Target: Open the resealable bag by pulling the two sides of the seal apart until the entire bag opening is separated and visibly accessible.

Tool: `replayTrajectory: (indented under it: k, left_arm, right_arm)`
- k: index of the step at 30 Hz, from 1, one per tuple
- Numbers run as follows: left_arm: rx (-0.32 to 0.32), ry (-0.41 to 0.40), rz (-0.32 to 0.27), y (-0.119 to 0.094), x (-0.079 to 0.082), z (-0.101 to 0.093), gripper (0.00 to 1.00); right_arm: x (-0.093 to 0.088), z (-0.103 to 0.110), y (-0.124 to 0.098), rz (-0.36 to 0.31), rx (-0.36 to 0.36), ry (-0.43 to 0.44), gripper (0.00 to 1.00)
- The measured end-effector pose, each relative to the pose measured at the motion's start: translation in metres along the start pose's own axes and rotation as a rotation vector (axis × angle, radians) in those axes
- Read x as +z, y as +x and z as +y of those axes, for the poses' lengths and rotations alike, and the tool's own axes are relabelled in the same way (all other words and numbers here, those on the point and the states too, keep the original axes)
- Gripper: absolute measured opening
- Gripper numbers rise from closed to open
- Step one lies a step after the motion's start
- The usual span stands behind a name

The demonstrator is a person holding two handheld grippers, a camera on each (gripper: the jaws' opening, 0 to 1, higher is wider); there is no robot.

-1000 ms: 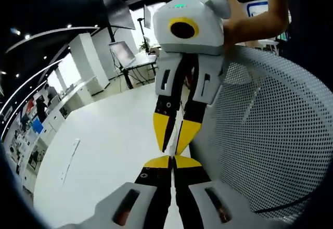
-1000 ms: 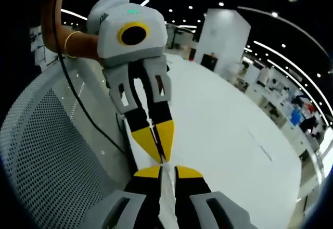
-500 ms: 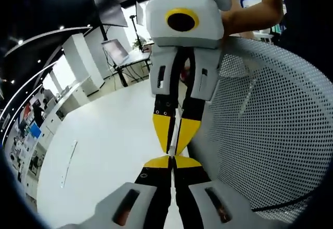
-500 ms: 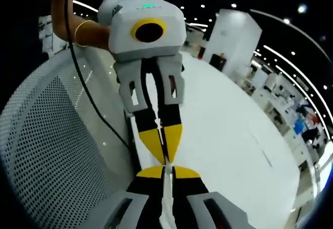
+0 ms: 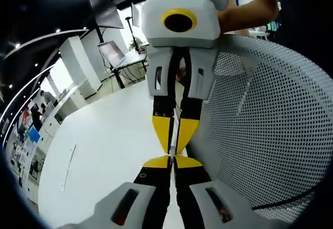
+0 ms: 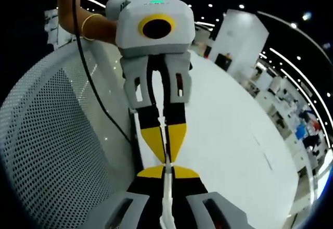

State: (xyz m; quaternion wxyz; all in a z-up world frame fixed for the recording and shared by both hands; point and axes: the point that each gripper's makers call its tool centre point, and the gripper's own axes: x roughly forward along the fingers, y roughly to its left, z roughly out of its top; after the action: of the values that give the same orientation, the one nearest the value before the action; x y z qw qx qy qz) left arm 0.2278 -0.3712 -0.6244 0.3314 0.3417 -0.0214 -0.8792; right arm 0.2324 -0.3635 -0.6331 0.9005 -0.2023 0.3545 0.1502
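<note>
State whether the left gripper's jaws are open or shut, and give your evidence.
Shut: in the left gripper view, the left gripper's yellow tips meet, pinching a thin clear film edge.

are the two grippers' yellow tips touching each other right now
Cannot tell. In the left gripper view, the left gripper and right gripper meet tip to tip, with no plain gap or contact; a thin clear strip runs between.

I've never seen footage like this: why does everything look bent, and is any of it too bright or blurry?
Fisheye bending in both: the perforated white panel bulges in the left gripper view, ceiling lights arc in the right gripper view. The white table glares nearly featureless. The close yellow-tipped right gripper is sharp; the distant room is soft.
</note>
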Motion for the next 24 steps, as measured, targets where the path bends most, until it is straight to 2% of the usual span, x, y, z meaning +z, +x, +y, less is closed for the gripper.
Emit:
replayTrajectory:
  k: [15,24]
  left_arm:
    - [-0.017,0.049,0.002,0.0004,-0.0010,-0.0041,0.00]
    - [-0.019,0.019,-0.010,0.0015,-0.0008,-0.0042,0.00]
  right_arm:
    - [-0.0028,0.0025,0.0014,0.014,0.016,-0.008,0.00]
    - [-0.0034,0.0030,0.0012,0.018,0.016,-0.007,0.00]
